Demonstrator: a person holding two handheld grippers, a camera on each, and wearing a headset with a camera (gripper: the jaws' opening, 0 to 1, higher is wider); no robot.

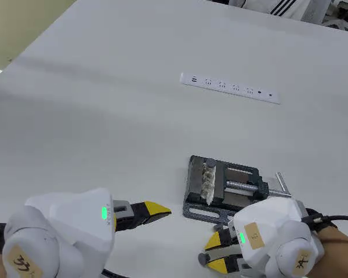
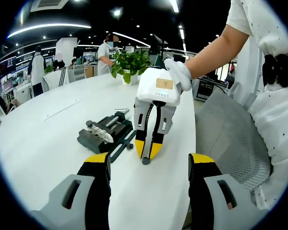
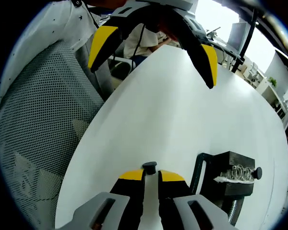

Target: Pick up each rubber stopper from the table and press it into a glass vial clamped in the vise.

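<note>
My right gripper [image 1: 216,253] is shut on a small dark rubber stopper [image 3: 149,167], which sticks out past its yellow tips [image 3: 151,175] just above the white table. The same stopper [image 2: 145,161] hangs under the right gripper [image 2: 148,149] in the left gripper view. The black vise [image 1: 220,188] lies just beyond it, with glass vials [image 1: 207,180] clamped in a row between its jaws [image 3: 237,171]. My left gripper [image 1: 155,210] stands open with nothing between its fingers [image 2: 150,159], level with the right one and pointing at it.
A white power strip [image 1: 229,88] lies further back on the white table [image 1: 104,116]. A grey mesh chair [image 2: 230,139] stands at the table's near edge. A potted plant [image 2: 132,62] and standing people are at the far end.
</note>
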